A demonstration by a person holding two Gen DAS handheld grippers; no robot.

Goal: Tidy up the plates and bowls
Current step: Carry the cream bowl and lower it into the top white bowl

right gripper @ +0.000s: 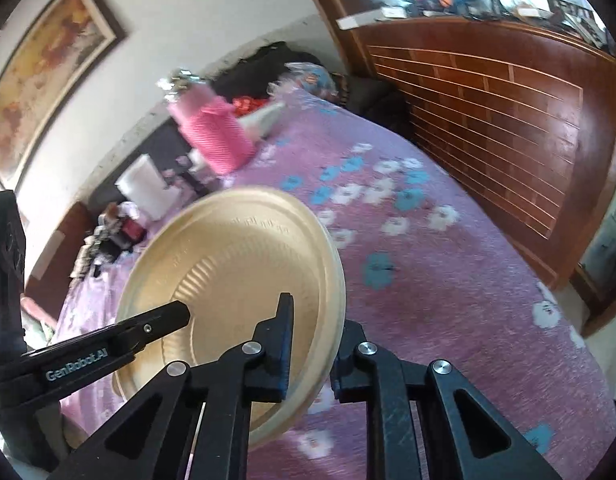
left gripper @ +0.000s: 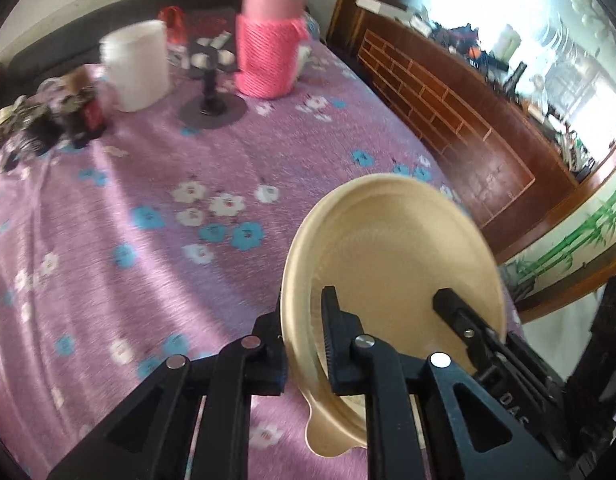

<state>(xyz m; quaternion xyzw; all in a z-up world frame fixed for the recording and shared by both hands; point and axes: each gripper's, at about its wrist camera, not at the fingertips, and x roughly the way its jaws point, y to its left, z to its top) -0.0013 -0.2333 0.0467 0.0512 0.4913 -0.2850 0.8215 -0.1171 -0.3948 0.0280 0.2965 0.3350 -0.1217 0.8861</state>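
Showing only in right-wrist view: plate (right gripper: 236,280) underside between both tongs.

Both wrist views look closely down over the shared plate (left gripper: 392,256) and purple cloth (right gripper: 448,280).

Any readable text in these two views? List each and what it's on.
"GenRobot.AI": white print on the black finger of the other tool, seen in the right wrist view.
"DAS": partial white letters on the other tool's black body in the left wrist view; cut off, so uncertain.
Embossed marks near the rim of the tan plate: too faint to read.
Red label on the dark bottle: blurred.
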